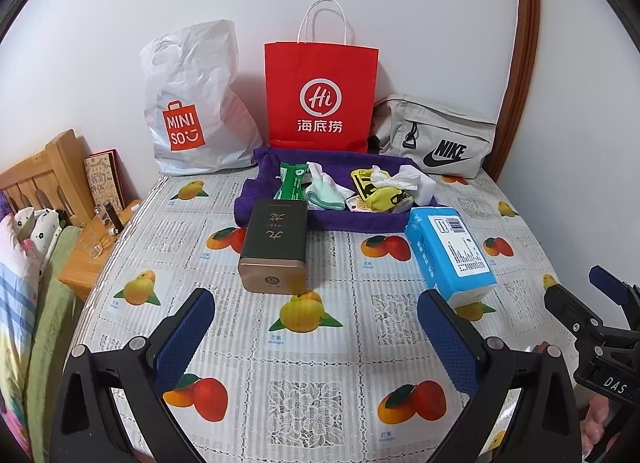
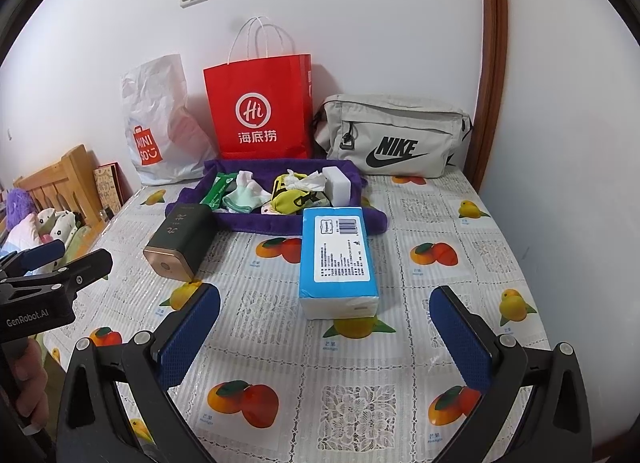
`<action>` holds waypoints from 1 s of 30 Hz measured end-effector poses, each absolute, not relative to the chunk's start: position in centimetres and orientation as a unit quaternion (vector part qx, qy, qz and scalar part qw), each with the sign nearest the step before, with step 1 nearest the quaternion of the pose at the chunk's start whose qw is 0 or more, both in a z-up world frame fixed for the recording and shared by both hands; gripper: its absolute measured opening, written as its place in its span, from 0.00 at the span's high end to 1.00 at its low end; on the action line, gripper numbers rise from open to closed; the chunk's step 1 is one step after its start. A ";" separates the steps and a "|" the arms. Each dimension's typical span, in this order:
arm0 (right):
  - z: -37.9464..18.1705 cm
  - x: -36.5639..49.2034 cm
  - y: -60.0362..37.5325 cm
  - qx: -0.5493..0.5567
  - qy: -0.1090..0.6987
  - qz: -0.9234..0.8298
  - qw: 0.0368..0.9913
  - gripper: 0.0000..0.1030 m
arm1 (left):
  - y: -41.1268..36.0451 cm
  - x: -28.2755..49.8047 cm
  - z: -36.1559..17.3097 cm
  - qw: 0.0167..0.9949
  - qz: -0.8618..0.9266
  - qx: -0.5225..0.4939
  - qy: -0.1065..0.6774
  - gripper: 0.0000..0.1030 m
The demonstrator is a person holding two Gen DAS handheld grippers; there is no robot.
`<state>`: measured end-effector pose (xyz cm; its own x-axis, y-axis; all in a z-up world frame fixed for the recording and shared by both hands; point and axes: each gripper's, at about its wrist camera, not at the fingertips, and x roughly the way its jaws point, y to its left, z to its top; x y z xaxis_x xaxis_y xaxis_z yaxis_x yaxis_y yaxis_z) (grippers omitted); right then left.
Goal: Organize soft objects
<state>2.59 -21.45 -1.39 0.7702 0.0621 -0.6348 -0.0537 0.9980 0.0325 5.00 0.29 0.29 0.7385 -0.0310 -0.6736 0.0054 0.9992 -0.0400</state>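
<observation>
Two wide-spread grippers, left gripper (image 1: 316,317) and right gripper (image 2: 325,313), before crumpled socks (image 1: 325,193) on purple towel (image 1: 280,161).

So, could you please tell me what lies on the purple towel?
On the purple towel: green packet, mint socks, yellow cloth, crumpled tissue, white block. Anything beneath them is hidden.

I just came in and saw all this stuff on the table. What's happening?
A person holds two grippers above the fruit-print tablecloth, and neither grips anything yet. The left gripper and right gripper are both open. Ahead lie a blue tissue pack and a dark tin box. Behind them, socks, crumpled tissue and a green packet sit on a purple towel, waiting to be sorted.
</observation>
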 end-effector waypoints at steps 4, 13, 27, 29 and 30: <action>-1.4 2.6 -21.6 0.007 0.338 0.031 0.941 0.00 | 0.4 5.0 0.3 0.932 -0.011 -0.018 0.361 0.01; -1.3 2.6 -21.6 0.007 0.337 0.031 0.941 0.00 | 0.3 5.0 0.4 0.933 -0.010 -0.017 0.360 0.01; -1.2 2.6 -21.6 0.008 0.336 0.032 0.941 0.00 | 0.4 5.1 0.3 0.932 -0.008 -0.017 0.363 0.01; -1.2 2.6 -21.6 0.008 0.336 0.032 0.941 0.00 | 0.4 5.1 0.3 0.932 -0.007 -0.018 0.363 0.01; -1.2 2.6 -21.6 0.007 0.336 0.032 0.941 0.00 | 0.4 5.0 0.3 0.932 -0.007 -0.018 0.362 0.01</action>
<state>2.60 -21.58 -1.21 0.7726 0.0649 -0.6315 -0.0549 0.9979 0.0354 5.04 0.40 0.33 0.7371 -0.0266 -0.6753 0.0006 0.9992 -0.0387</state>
